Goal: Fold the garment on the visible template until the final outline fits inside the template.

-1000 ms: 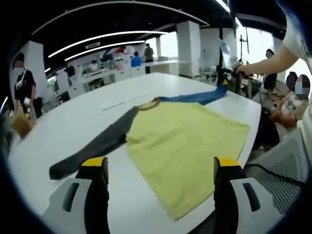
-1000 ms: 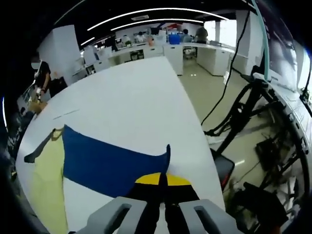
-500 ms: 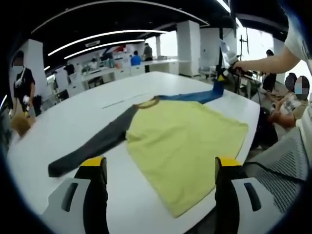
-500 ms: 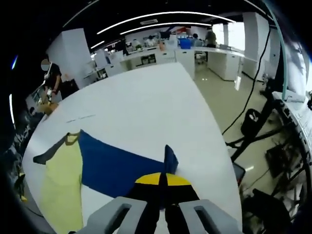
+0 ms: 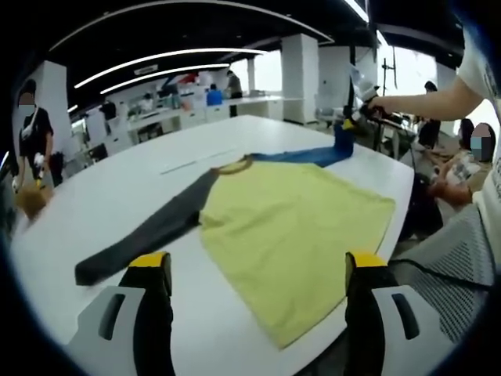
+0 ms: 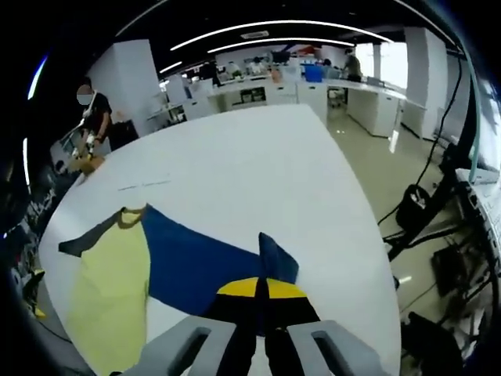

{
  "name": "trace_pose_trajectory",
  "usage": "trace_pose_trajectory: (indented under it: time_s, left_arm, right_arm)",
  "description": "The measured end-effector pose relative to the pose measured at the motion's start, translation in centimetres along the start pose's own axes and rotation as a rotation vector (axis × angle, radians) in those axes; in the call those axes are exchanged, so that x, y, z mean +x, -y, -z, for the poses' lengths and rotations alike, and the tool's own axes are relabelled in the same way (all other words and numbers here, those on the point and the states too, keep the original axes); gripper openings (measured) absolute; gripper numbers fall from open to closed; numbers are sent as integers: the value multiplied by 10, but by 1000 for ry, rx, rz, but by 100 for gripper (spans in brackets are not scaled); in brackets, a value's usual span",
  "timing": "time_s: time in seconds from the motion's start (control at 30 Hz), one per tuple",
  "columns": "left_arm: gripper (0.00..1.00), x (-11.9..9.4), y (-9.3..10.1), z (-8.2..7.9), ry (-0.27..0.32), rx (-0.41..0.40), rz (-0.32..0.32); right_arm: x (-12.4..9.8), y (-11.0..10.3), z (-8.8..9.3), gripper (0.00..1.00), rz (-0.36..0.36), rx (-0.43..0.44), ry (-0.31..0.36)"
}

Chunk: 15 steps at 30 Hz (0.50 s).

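Garment (image 5: 293, 235): a raglan shirt with a yellow-green body, lying flat and face-up at the centre of the left gripper view, on the white worktop (image 5: 102, 211). Grey sleeve (image 5: 149, 235) runs out to the lower left of that frame, fully extended and flat. Blue sleeve (image 6: 196, 262) runs toward the upper right of the left gripper view; in the right gripper view it crosses the lower centre of the frame.

Right gripper (image 6: 262, 301): jaws pressed together on the cuff end of the blue sleeve, which stands up in a small peak just above the yellow tips. Judgement: the cuff is lifted off the worktop so the sleeve can be carried over the body as a first fold. Seen from the left gripper view, this gripper sits at the upper right (image 5: 348, 121) with a hand on it.

Left gripper (image 5: 258, 270): jaws spread wide, nothing between them, hovering short of the hem at the bottom of the frame. Likely waiting, or free for the grey sleeve.

A faint line (image 5: 196, 162) on the worktop beyond the collar may be a template edge; cannot confirm.

Background: people at distant desks, upper left.
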<state>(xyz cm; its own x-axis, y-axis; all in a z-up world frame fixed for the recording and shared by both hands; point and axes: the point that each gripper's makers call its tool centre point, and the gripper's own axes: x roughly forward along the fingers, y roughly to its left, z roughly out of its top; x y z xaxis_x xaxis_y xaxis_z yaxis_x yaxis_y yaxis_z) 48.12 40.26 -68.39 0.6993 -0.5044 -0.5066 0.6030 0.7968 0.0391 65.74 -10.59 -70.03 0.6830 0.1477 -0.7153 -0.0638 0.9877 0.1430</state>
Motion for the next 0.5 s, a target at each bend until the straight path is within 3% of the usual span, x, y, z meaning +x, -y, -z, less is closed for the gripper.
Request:
trace_pose_trajectory:
  time_s: [0.3,0.5]
  left_arm:
    - [88,1,7,-5,-4,7,8]
    - [88,2,9,-6,-2,0,17]
  right_arm:
    - [6,-8,-18,0,-2,-14,11]
    - [4,-29,-19,0,-11,8,17]
